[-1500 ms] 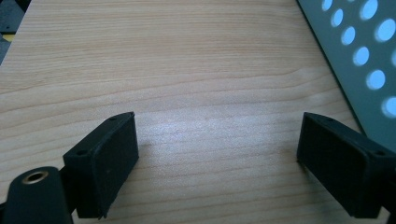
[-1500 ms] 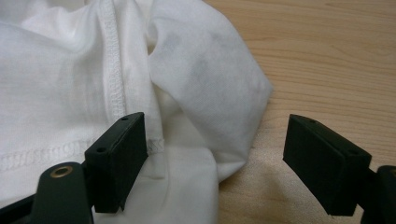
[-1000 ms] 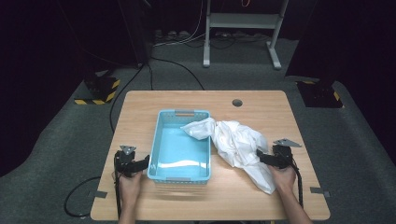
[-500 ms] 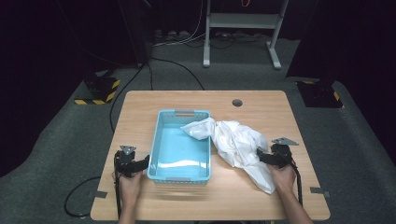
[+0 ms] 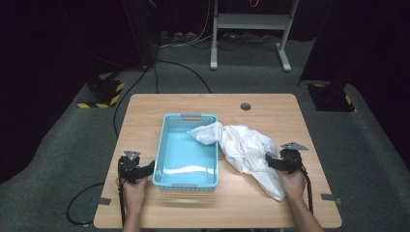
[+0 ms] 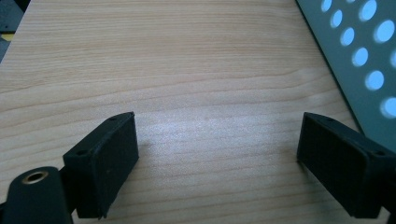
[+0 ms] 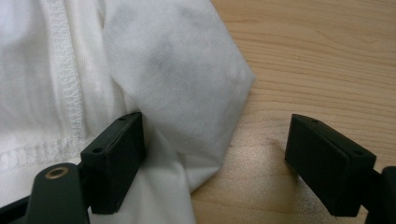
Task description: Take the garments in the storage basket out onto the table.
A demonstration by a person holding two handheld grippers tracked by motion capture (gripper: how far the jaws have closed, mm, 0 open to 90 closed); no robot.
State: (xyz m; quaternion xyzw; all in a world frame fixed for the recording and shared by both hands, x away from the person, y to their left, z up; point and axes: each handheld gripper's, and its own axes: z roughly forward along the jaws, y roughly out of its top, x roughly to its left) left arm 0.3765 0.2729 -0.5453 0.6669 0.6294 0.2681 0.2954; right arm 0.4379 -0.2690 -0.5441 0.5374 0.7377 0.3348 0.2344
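A light blue plastic basket (image 5: 161, 154) stands on the wooden table (image 5: 270, 116), left of centre. A crumpled white cloth (image 5: 246, 145) lies to its right, with one end draped over the basket's right rim. My right gripper (image 5: 269, 162) sits at the cloth's right edge. In the right gripper view its jaws stand wide open (image 7: 215, 140): a fold of the cloth (image 7: 173, 79) lies between them and against the left pad, but nothing is pinched. My left gripper (image 5: 147, 169) rests by the basket's left wall, open (image 6: 219, 154) over bare wood, with the perforated basket wall (image 6: 355, 60) to its right.
A round cable hole (image 5: 245, 106) sits near the table's far edge. Dark carpet surrounds the table, with a metal stand (image 5: 251, 34) and cables behind it and black-and-yellow bases (image 5: 104, 92) at the far sides. Bare wood lies in front of the basket.
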